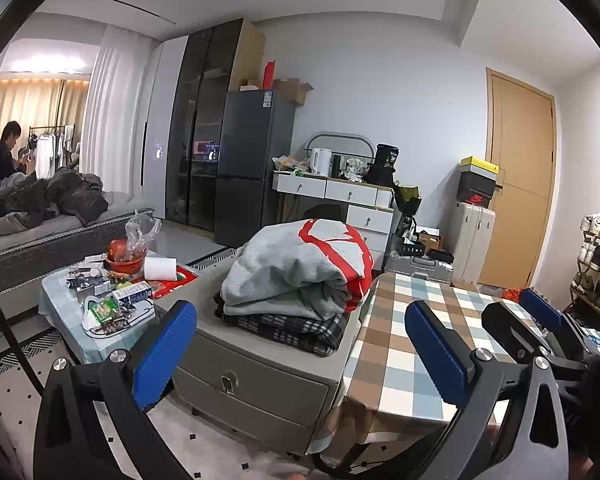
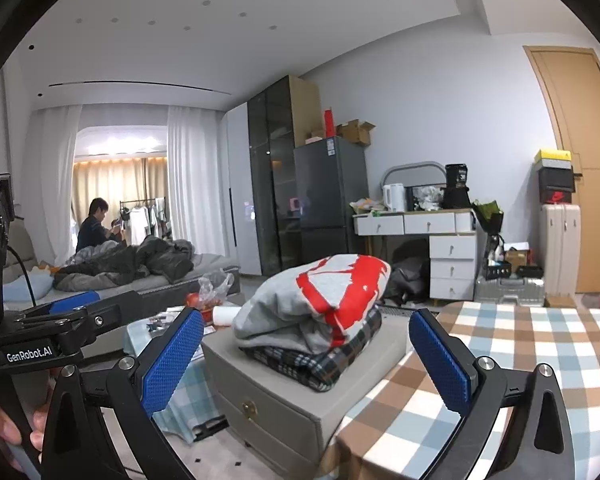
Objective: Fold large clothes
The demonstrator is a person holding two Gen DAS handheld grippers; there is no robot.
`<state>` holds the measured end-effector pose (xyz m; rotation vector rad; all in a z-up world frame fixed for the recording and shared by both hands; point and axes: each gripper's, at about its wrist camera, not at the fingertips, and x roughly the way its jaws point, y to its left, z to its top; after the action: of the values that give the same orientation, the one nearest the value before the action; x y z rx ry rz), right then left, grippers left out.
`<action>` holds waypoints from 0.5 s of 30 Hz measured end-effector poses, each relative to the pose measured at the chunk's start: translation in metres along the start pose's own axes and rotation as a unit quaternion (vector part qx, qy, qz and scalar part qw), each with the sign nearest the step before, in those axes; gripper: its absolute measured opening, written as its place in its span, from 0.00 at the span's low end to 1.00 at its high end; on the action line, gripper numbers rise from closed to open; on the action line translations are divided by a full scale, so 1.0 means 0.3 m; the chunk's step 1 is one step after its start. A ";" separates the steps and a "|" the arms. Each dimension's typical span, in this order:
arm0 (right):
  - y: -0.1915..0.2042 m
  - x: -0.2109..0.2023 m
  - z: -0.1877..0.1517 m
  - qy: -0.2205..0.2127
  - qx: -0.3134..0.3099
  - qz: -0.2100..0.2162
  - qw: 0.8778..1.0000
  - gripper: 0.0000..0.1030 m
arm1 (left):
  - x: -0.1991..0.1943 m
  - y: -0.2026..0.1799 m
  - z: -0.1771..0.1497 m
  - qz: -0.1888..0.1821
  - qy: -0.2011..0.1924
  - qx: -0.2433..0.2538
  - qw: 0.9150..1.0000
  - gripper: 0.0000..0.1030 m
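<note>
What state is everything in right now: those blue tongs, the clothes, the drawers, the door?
Left tongs: open, empty.
Right tongs: open, empty.
Grey and red sweatshirt: folded, on top of the pile.
Plaid garment: folded, underneath.
Grey cabinet: drawers shut.
Wooden door: closed.

We look forward along each gripper's blue pads, both views level, just above the brown-and-blue checked tablecloth. Both face the folded grey-and-red sweatshirt on the grey drawer cabinet, fairly near. Left view catches the right gripper at its right edge.
</note>
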<state>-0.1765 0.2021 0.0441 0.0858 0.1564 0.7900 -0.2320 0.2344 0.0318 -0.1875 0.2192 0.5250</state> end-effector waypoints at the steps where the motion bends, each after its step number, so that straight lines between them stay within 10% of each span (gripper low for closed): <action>1: -0.001 -0.002 0.000 -0.001 0.001 0.000 1.000 1.00 | -0.001 0.001 -0.002 0.000 0.000 -0.002 1.000 0.99; 15: -0.009 -0.005 0.005 0.000 0.013 0.002 1.000 1.00 | -0.012 -0.021 -0.007 0.003 0.001 0.009 1.000 0.99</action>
<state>-0.1753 0.1991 0.0453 0.1100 0.1659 0.7926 -0.2322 0.2268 0.0316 -0.1704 0.2256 0.5279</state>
